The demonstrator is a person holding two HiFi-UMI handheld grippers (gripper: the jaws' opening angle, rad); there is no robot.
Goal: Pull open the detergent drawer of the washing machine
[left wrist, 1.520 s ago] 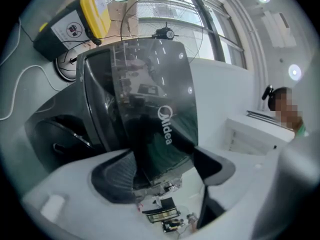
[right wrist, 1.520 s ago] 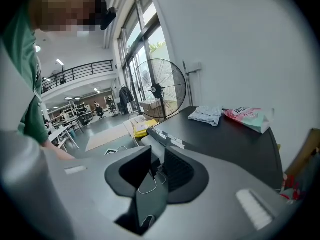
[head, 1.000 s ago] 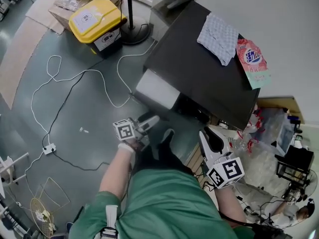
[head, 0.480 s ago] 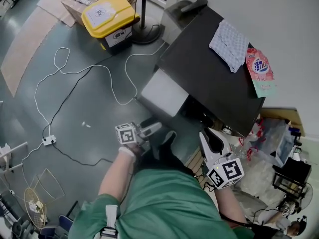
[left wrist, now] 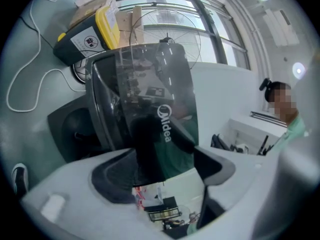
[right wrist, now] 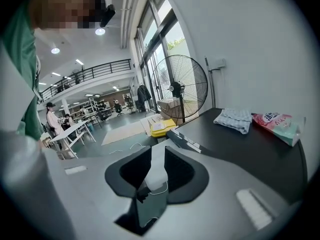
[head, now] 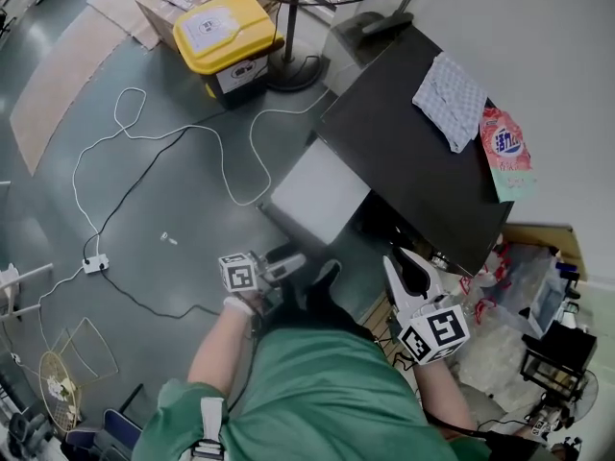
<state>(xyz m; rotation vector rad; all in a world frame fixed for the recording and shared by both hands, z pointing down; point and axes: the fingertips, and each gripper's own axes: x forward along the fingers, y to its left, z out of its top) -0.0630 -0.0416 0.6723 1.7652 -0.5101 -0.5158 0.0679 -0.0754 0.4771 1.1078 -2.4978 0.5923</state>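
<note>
Left gripper (head: 288, 260), fingers spread wide and empty, is facing the dark glossy Midea-lettered panel (left wrist: 150, 99), judged the detergent drawer front, on the black-topped washing machine (head: 413, 161). It looks like rigid, slick, light-sliding plastic, best hooked at its edge. Right gripper (right wrist: 157, 161), fingers narrowly parted around nothing, is hanging alongside.

Head view looks steeply down on the washing machine (head: 404, 152); both gripper views face it closely.
</note>
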